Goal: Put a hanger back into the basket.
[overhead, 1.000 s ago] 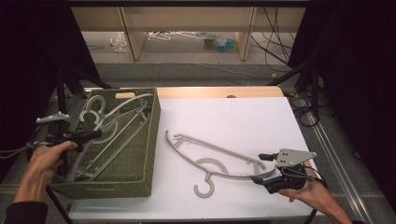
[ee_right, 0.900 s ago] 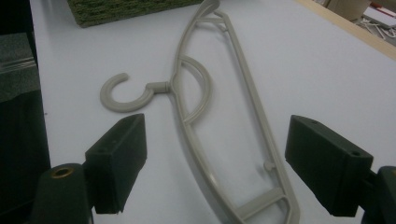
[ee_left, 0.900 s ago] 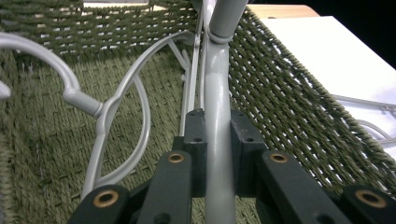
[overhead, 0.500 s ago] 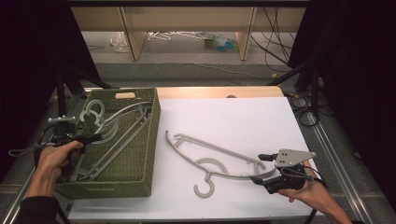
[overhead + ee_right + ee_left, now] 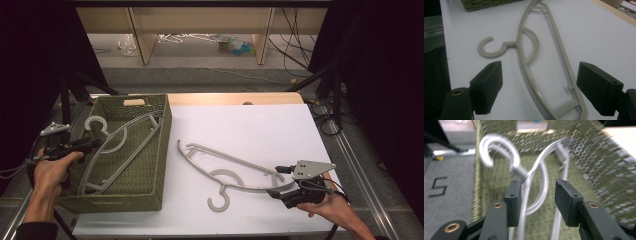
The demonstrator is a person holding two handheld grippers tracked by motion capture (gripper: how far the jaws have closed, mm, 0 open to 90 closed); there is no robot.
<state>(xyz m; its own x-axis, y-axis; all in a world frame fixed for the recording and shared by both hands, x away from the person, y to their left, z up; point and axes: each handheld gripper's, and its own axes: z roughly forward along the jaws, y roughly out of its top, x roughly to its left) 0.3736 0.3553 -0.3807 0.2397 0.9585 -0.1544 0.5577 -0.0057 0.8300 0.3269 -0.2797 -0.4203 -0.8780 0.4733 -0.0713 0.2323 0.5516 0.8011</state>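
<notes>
hanger [image 5: 524, 173] neck beside left tool [image 5: 537, 195] pad

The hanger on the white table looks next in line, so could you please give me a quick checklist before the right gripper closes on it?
1. Right gripper jaws open: ok.
2. Table hanger lies flat between those jaws: ok.
3. Pads off the hanger: ok.
4. Left gripper has just been opening; basket hanger between its jaws, release: cannot tell.
5. Basket has room: ok.

Basket hanger [image 5: 529, 177] motion-blurred, table hanger's end [image 5: 571, 110] cut off
</notes>
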